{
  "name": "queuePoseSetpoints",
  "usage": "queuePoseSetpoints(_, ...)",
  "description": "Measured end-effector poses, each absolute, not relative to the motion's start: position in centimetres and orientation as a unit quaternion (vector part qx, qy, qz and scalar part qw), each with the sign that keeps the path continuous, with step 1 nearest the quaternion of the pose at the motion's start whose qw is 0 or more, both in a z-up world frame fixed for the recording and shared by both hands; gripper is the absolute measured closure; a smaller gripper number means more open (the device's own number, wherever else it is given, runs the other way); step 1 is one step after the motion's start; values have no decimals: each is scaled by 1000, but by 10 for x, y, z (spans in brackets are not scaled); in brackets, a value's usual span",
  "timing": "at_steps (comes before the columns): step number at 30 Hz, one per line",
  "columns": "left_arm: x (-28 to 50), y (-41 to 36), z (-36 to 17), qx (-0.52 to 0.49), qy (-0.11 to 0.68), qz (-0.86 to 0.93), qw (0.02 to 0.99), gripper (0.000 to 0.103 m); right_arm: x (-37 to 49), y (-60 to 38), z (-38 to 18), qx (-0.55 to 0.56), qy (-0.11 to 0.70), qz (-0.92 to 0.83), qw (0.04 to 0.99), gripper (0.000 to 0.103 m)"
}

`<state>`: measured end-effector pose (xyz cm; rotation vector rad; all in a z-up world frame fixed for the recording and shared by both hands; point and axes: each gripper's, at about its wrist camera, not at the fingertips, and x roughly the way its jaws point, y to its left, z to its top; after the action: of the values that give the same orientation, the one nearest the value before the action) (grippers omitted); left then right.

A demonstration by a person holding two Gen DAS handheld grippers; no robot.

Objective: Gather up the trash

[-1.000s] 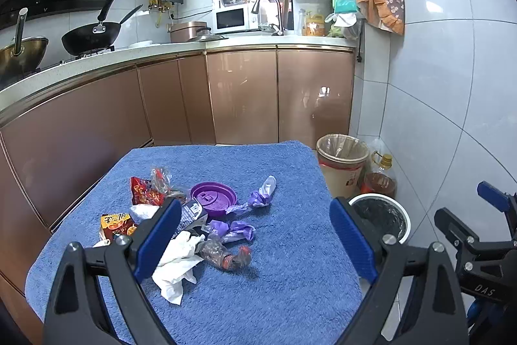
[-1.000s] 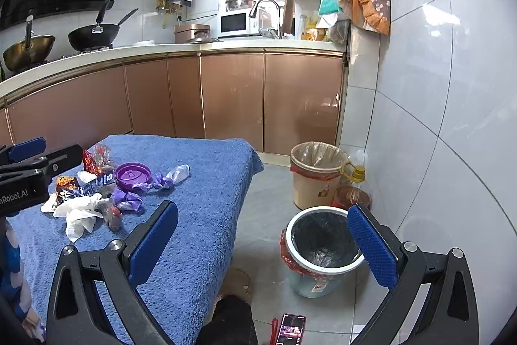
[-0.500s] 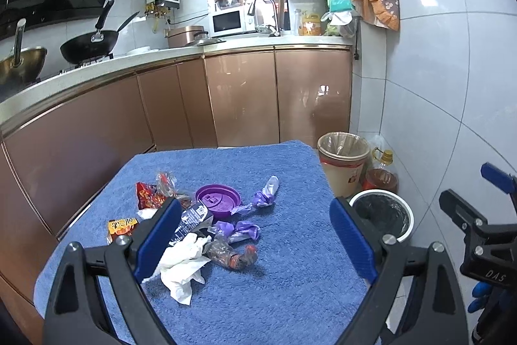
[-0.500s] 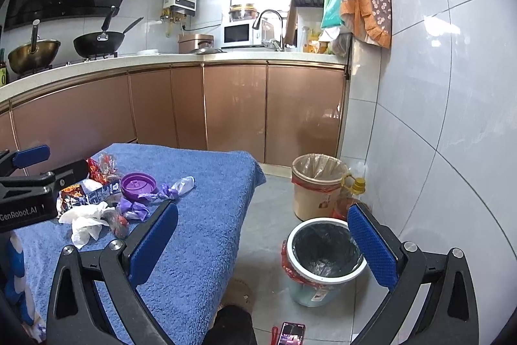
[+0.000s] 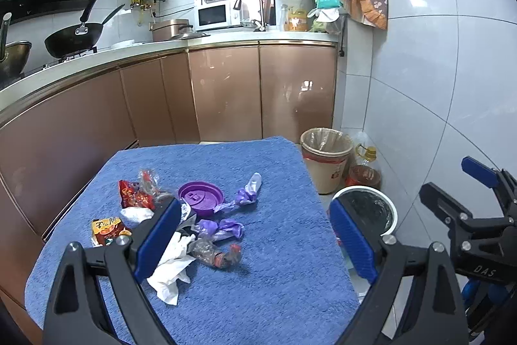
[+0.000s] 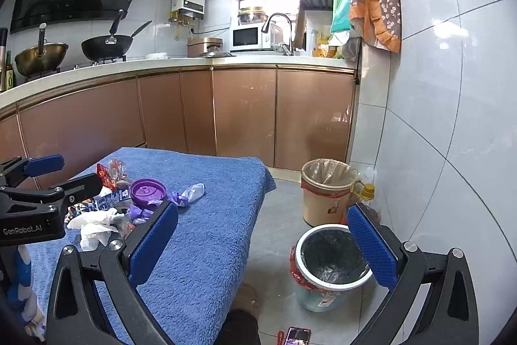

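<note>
Blue towelling covers the surface [image 5: 274, 248], and since a second ago both views have lifted and drawn back a little: the trash pile [image 5: 194, 225] now sits slightly farther from the left tongs [image 5: 255, 243], and nothing on the towel has shifted. By my reading, no piece has been collected yet and the approach is only being set up.

Left tongs hang spread wide and empty above the towel, with the pile at their 10 o'clock. Right tongs [image 6: 263, 243] are also wide apart and empty, out past the towel's right edge, with the bin [image 6: 329, 267] on the floor at their 3 o'clock. That edge is close to the bin, so a carry from pile to bin looks short. Bare towel at 6 o'clock of the pile leaves room to come down. A second bin [image 6: 326, 193] and a bottle [image 6: 365, 189] crowd the wall behind.
</note>
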<state>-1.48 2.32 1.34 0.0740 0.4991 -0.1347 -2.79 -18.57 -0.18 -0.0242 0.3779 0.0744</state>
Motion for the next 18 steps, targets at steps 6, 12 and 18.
queuePoseSetpoints(6,-13,22,14,36,239,-81,967,9,-24,-182,-3,-13,191,41,981,0)
queuePoseSetpoints(12,-6,44,6,16,253,-86,964,10,-16,-174,-5,-16,208,63,976,1)
queuePoseSetpoints(18,0,98,-8,-11,271,-78,959,10,1,-154,-13,-31,235,109,965,14)
